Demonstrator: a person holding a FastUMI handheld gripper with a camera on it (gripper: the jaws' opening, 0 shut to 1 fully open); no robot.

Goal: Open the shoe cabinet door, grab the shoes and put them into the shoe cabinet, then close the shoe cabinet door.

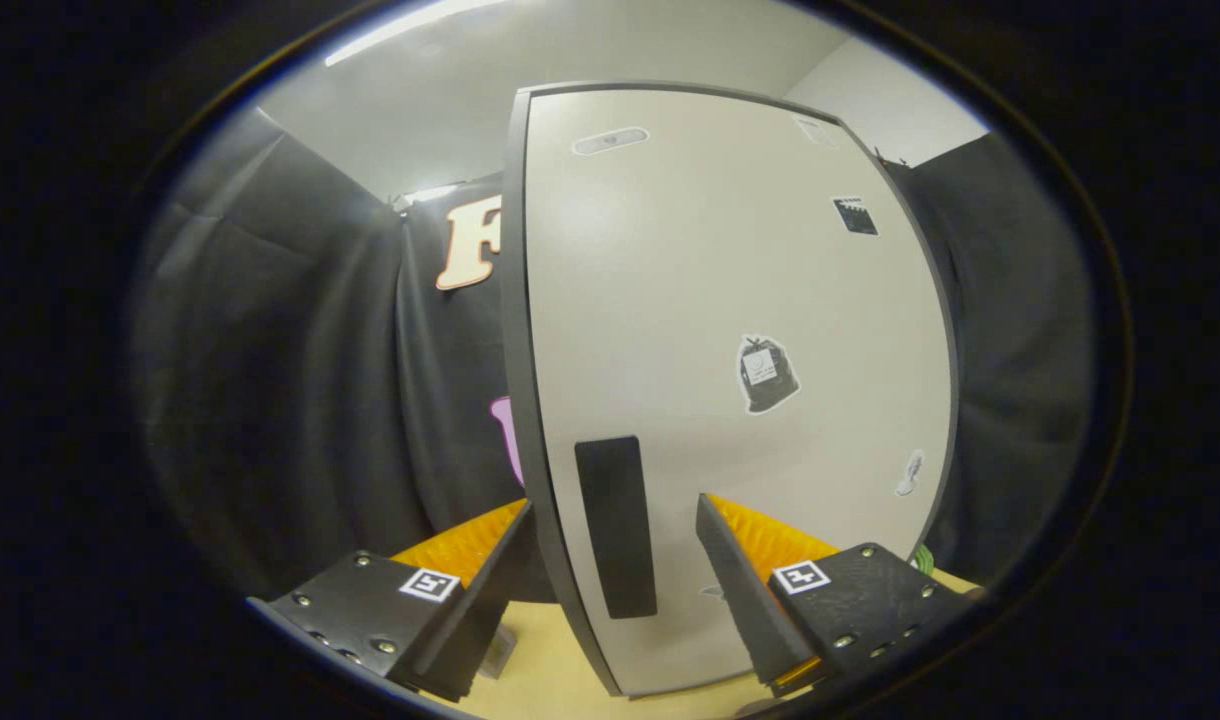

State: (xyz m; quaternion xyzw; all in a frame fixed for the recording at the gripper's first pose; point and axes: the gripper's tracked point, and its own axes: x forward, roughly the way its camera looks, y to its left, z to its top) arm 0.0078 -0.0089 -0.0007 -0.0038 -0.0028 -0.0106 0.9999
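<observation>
Black cloth (300, 380) is hung as the backdrop at nine and three o'clock of the scene, with a pale ceiling (450, 90) seen at twelve; a yellowish counter (550, 670) is laid beneath, at six o'clock. The cabinet (730, 380) is stood upright on the counter, just ahead of the gripper (615, 520); its pale door (690, 300) is framed by a dark edge (518, 330) and is seen shut against the body, as far as can be told. A dark vertical handle (615, 525) is set low on the door near that edge; stickers are scattered over the door, one bag-shaped (766, 374) at its middle, one small dark one (855, 216) at two o'clock. The fingers are held wide apart; the left finger (470, 560) is placed outside the door's edge, the right finger (750, 570) in front of the door face; the handle is bracketed between them, with neither finger seen pressed on it.
</observation>
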